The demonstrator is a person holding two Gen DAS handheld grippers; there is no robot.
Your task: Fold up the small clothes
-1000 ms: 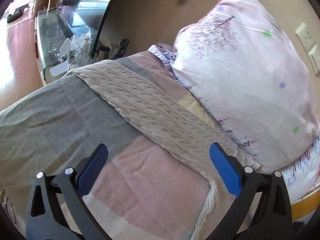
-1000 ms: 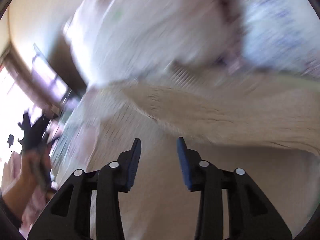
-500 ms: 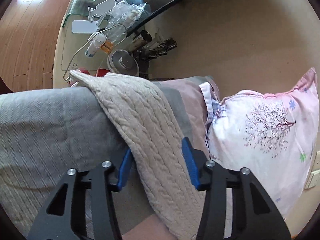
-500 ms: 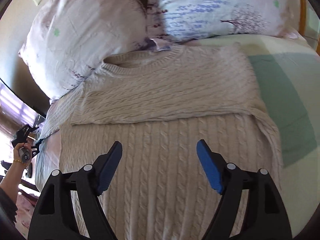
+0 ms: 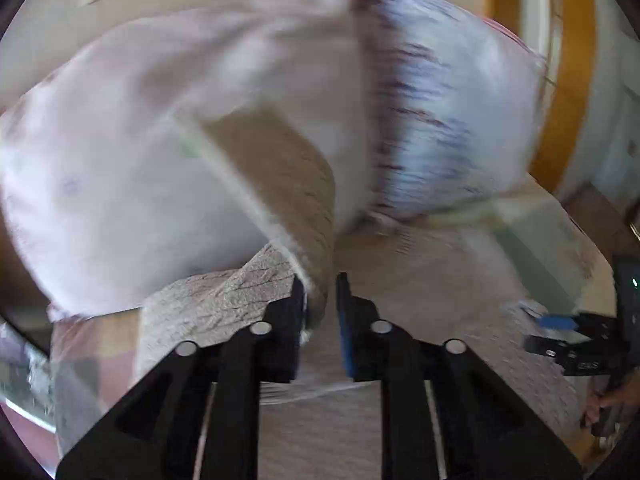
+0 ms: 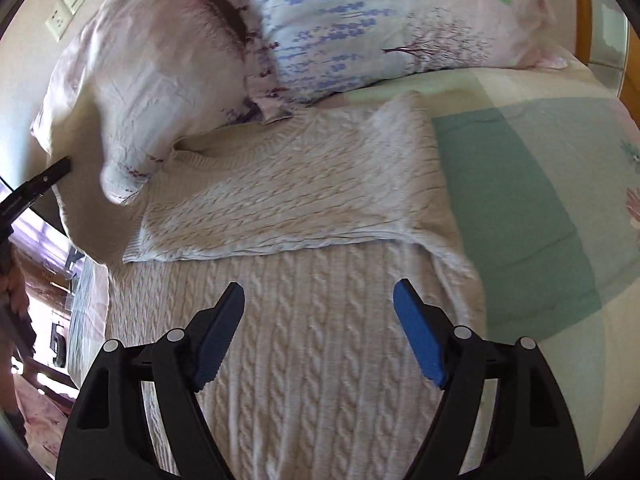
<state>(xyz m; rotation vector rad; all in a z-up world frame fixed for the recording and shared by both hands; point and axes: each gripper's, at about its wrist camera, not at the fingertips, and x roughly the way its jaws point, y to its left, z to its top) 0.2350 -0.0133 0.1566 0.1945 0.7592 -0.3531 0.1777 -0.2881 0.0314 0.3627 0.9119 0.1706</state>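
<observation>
A cream cable-knit sweater (image 6: 304, 320) lies flat on the bed, one sleeve (image 6: 288, 208) folded across its chest. My right gripper (image 6: 320, 336) is open and empty, hovering over the sweater's body. My left gripper (image 5: 320, 296) is shut on the sweater's other sleeve (image 5: 288, 184) and holds it up in the air in front of the pillows; that view is motion-blurred. The left gripper also shows at the left edge of the right wrist view (image 6: 36, 184), and the right gripper at the right edge of the left wrist view (image 5: 560, 328).
Two floral pillows (image 6: 152, 72) (image 6: 384, 24) lie at the head of the bed, touching the sweater's collar. A pastel patchwork bedsheet (image 6: 520, 184) covers the bed. A wooden bed frame (image 5: 568, 80) and a wall socket (image 6: 60, 20) are behind.
My left gripper closed on the sleeve at the bed's left edge and swung it up toward the sweater's body. My right gripper stayed open over the sweater.
</observation>
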